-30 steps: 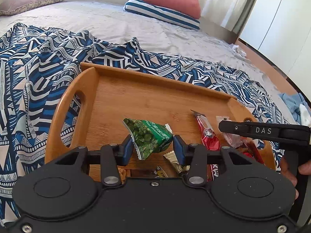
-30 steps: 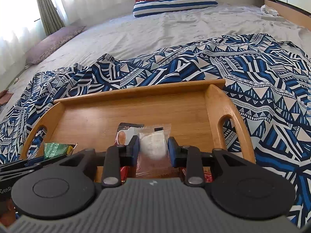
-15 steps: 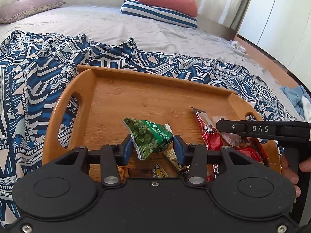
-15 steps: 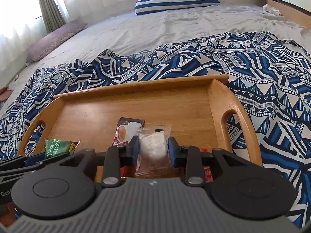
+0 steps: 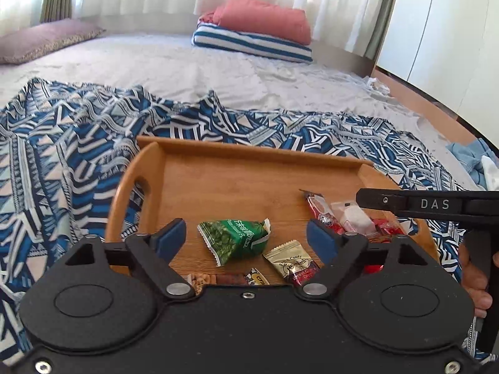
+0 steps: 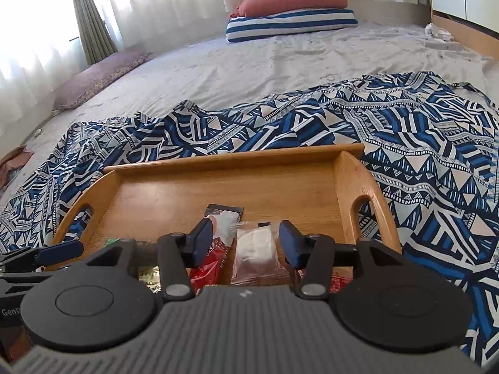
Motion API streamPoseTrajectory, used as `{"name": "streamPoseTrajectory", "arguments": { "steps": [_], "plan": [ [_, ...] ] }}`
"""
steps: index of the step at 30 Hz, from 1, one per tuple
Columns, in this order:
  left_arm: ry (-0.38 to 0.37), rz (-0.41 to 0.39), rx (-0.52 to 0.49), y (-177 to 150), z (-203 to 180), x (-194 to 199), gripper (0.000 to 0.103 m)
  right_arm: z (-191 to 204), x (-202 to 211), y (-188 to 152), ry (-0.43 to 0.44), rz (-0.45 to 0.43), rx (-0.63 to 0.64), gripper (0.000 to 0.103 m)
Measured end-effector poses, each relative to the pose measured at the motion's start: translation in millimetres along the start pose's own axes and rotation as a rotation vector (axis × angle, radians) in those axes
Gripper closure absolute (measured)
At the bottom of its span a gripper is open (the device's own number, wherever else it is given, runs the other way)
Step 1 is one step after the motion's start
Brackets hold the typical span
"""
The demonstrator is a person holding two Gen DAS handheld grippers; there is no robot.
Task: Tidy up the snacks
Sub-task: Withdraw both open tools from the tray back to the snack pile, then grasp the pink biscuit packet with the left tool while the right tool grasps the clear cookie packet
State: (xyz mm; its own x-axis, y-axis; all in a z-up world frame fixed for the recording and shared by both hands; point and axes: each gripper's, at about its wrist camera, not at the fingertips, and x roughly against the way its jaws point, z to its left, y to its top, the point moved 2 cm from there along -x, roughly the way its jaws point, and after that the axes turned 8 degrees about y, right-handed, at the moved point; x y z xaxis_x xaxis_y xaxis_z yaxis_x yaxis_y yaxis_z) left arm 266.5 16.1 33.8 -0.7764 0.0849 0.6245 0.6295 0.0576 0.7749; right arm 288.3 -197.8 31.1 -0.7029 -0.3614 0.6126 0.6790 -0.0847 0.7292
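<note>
1. Left wrist view: the left gripper (image 5: 246, 238) has spread its jaws wide and let go of the green pea snack packet (image 5: 235, 240), which half a second ago sat pinched between them and now lies loose on the wooden tray (image 5: 237, 180), between and just ahead of the open jaws.
2. Right wrist view: the right gripper (image 6: 246, 243) has likewise parted its jaws from the clear-wrapped white snack (image 6: 254, 249), now resting on the tray between the jaws beside a red wrapper (image 6: 215, 257).
3. Both drops appear complete; these snacks look placed.
4. Both grippers hover low over the tray's near edge, pointing forward and slightly down; a gold candy sachet (image 5: 291, 265) lies just inside the left gripper's right jaw.
</note>
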Motion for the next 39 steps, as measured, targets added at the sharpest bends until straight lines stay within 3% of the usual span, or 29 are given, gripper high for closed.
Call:
{"name": "streamPoseTrajectory", "arguments": {
  "steps": [11, 20, 30, 39],
  "plan": [
    [0.025, -0.095, -0.043, -12, 15, 72, 0.005, 31, 59, -16, 0.048, -0.064, 0.108, 0.017],
    [0.029, -0.107, -0.081, -39, 22, 113, 0.003, 62, 91, -53, 0.088, -0.058, 0.203, 0.012],
    [0.047, -0.019, -0.156, -82, 15, 113, 0.002, 88, 110, -106, 0.113, -0.027, 0.307, 0.011],
    [0.073, 0.023, -0.141, -105, 20, 106, 0.003, 104, 126, -153, 0.118, -0.012, 0.362, 0.011]
  ]
}}
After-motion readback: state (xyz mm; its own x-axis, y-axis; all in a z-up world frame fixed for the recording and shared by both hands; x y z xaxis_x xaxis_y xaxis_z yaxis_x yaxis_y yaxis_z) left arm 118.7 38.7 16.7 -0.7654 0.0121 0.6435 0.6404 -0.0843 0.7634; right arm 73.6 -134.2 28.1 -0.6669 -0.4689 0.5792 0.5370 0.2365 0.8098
